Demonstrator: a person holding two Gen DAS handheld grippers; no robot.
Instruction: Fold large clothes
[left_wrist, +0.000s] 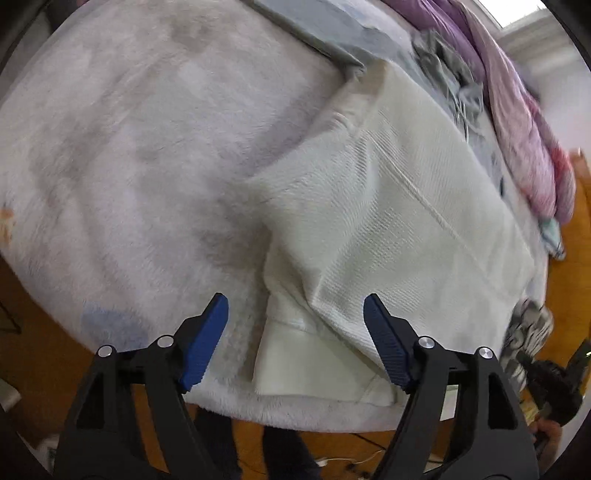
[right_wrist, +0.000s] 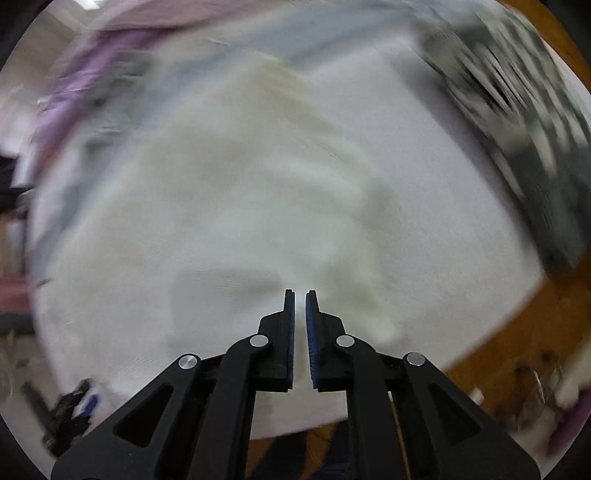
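You are working over a cream-white knitted garment with a ribbed weave (left_wrist: 388, 229) that is lying spread on a pale fluffy blanket (left_wrist: 129, 147) covering the work surface. Your left gripper (left_wrist: 295, 339) is hanging wide open and holding nothing, its blue pads framing the garment's near hem band (left_wrist: 295, 362), which is lying just ahead of and below the tips. From there the garment's long axis is running away from you and up to the right, toward a pile of purple and pink bedding (left_wrist: 517, 129) at the far edge. That is the relation the next move is turning on, as far as can be judged: the near left corner of the hem is sitting between the left jaws, so the left hand is looking like the nearer one for a pinch. Your right gripper (right_wrist: 300, 339) is showing its jaws almost together with only a thin slit between them, and nothing is visibly caught there. Its view is heavily blurred; the garment (right_wrist: 258, 192) is appearing as a pale mass straight ahead of the tips, beyond them rather than between them.
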